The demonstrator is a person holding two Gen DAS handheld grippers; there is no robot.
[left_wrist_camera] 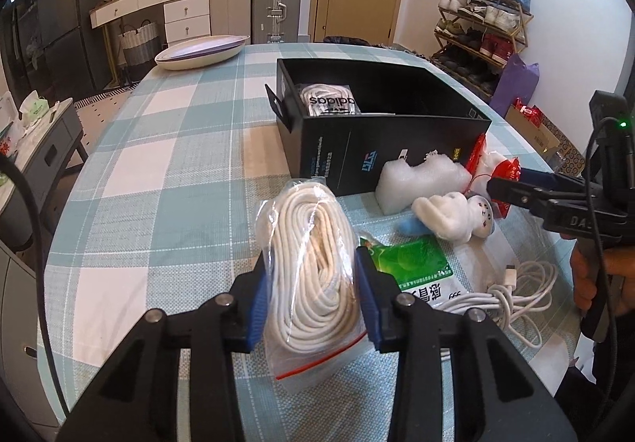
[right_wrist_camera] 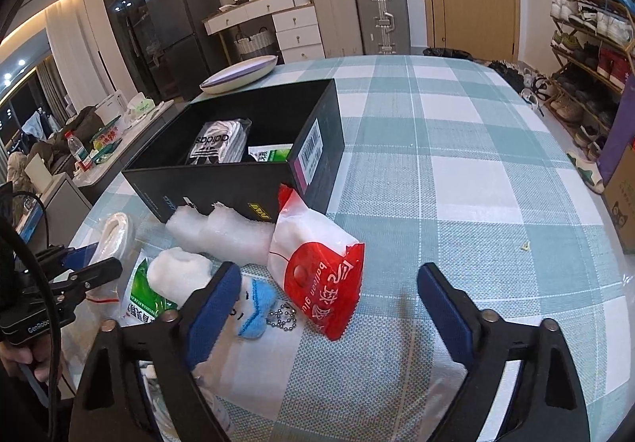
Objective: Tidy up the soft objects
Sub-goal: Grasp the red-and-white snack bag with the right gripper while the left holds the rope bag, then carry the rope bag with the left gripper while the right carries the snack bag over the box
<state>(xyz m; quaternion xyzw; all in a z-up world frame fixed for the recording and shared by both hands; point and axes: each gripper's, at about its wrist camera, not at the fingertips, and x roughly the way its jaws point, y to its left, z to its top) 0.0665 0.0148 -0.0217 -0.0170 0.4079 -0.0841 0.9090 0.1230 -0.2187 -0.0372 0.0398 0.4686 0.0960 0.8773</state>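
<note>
My left gripper (left_wrist_camera: 313,295) is shut on a clear bag of coiled white cord (left_wrist_camera: 309,267), held just above the checked tablecloth; the bag also shows in the right wrist view (right_wrist_camera: 115,235). A black box (left_wrist_camera: 381,116) stands behind, holding an adidas pack (right_wrist_camera: 216,144) and a green-labelled pack (right_wrist_camera: 274,154). My right gripper (right_wrist_camera: 329,303) is open, its jaws wide either side of a red and white balloon-glue bag (right_wrist_camera: 317,263). Beside it lie a white plush toy (right_wrist_camera: 180,275) with a blue part and a piece of white foam (right_wrist_camera: 222,235).
A green and white packet (left_wrist_camera: 420,271) and a coiled white charging cable (left_wrist_camera: 516,295) lie right of the left gripper. A stack of oval plates (left_wrist_camera: 198,51) sits at the table's far left edge. A shoe rack and suitcases stand beyond the table.
</note>
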